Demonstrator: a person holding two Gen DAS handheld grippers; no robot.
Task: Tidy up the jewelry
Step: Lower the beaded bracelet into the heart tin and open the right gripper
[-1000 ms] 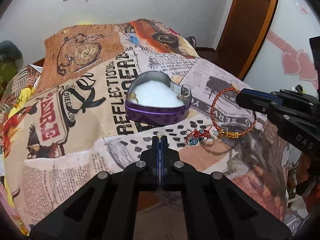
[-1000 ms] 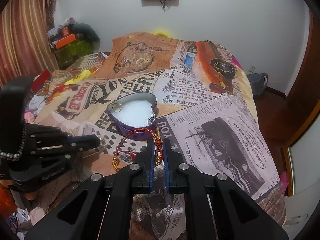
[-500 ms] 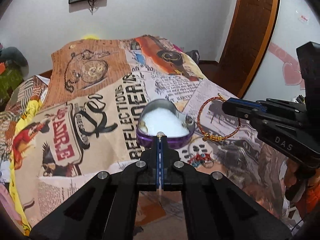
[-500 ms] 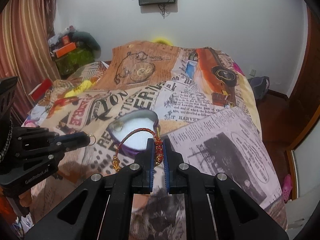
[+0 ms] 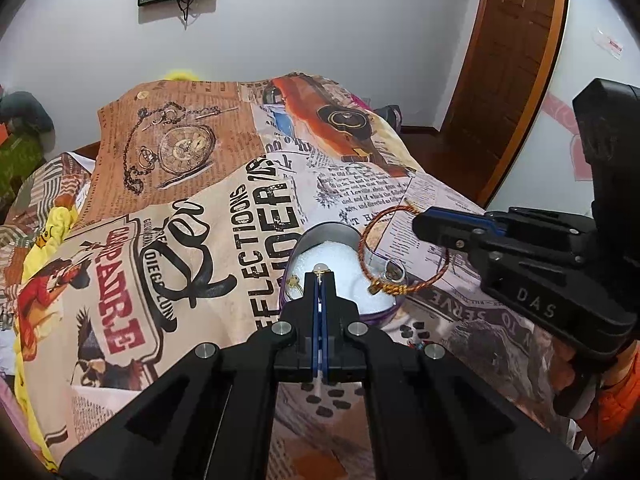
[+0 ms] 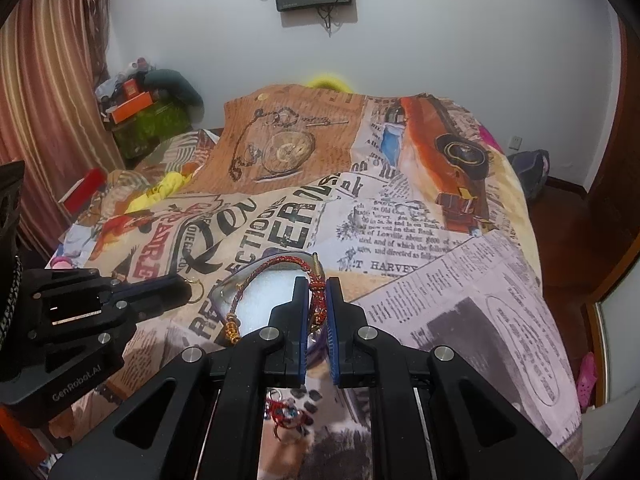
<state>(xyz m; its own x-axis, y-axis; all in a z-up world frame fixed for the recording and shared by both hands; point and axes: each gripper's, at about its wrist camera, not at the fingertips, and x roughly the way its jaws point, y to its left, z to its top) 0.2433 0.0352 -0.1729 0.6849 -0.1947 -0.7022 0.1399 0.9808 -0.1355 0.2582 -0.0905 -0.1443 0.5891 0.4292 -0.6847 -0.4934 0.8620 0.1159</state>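
A purple heart-shaped tin [image 5: 298, 252] with white foam inside sits on the printed bedspread; it also shows in the right wrist view [image 6: 264, 292]. My right gripper [image 6: 317, 284] is shut on a red-and-gold braided bracelet [image 6: 272, 266] and holds it above the tin; the bracelet shows in the left wrist view [image 5: 368, 256] too. My left gripper [image 5: 321, 274] is shut on a small gold earring with a pale bead [image 5: 321, 267], over the tin's foam. A gold ring of that earring [image 6: 195, 292] hangs at the left gripper's tip in the right wrist view.
A red tassel piece with a ring [image 6: 286, 416] lies on the bedspread [image 5: 192, 216] below my right gripper. A small earring [image 5: 294, 282] sits at the tin's left rim. A door [image 5: 516, 60] stands at the right; clutter [image 6: 148, 112] at the far left.
Both grippers have moved forward and now hover over the tin. The bracelet has been carried from right of the tin to above its foam. The tassel piece stays behind on the bedspread.
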